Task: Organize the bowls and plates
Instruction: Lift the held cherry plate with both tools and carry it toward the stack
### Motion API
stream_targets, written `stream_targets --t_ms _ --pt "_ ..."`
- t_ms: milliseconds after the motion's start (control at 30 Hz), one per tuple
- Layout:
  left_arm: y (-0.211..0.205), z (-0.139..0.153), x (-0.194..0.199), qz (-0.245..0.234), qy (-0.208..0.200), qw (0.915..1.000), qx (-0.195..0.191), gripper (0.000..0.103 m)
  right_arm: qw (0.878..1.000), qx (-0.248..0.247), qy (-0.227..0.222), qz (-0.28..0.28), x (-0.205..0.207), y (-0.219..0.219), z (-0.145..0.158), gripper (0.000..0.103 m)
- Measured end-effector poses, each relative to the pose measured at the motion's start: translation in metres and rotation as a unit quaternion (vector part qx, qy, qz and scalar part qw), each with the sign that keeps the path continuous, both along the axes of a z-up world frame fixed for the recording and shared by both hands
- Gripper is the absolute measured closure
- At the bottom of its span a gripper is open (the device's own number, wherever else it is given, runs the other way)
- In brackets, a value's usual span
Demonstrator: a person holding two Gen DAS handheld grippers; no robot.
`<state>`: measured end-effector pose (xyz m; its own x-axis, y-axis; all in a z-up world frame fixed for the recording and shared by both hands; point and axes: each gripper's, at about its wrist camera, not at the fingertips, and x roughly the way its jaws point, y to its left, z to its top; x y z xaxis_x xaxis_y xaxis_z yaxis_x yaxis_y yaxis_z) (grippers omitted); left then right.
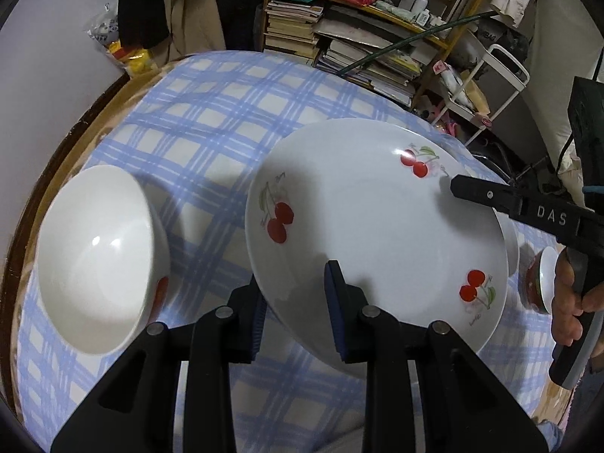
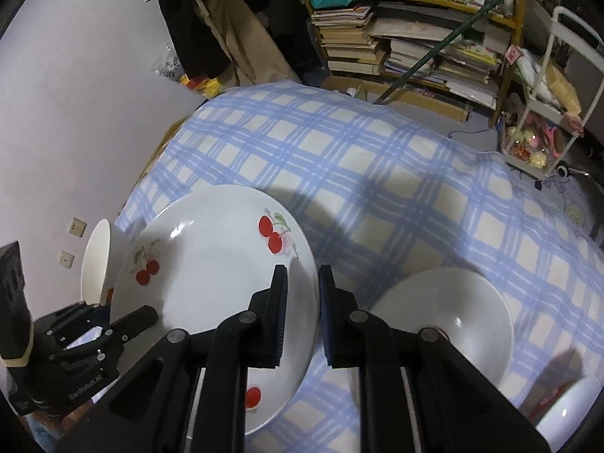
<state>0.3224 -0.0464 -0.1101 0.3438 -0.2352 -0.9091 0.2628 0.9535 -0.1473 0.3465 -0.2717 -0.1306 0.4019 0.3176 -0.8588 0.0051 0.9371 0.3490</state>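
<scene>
A: Status? 
B: Left gripper [image 1: 296,294] and right gripper [image 2: 302,298] each pinch the cherry plate [image 1: 377,226] rim, above the worktop [image 1: 196,120].
A: Hazard? 
B: Uneven lifting could slip it onto 1 bowl [image 1: 102,256].

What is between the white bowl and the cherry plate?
Nothing, only bare blue checked tablecloth in shadow. The left wrist view shows it between the white bowl and the cherry plate, which both grippers hold by its rim.

White plate [image 1: 377,234] showing red cherry motifs with green leaves, plain white bowl [image 1: 94,260] gleaming, tablecloth [image 2: 377,173] displaying blue-and-cream plaid, gripper pads [image 2: 278,317] looking blue.
</scene>
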Motion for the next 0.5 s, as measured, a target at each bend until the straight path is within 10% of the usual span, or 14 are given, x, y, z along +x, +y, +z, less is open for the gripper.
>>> stream_targets --t_ms 500 --pt "0.018 0.047 -0.07 -0.034 -0.005 0.9994 0.004 0.074 1.0 -0.011 -0.014 0.007 -0.095 0.016 0.03 0.086"
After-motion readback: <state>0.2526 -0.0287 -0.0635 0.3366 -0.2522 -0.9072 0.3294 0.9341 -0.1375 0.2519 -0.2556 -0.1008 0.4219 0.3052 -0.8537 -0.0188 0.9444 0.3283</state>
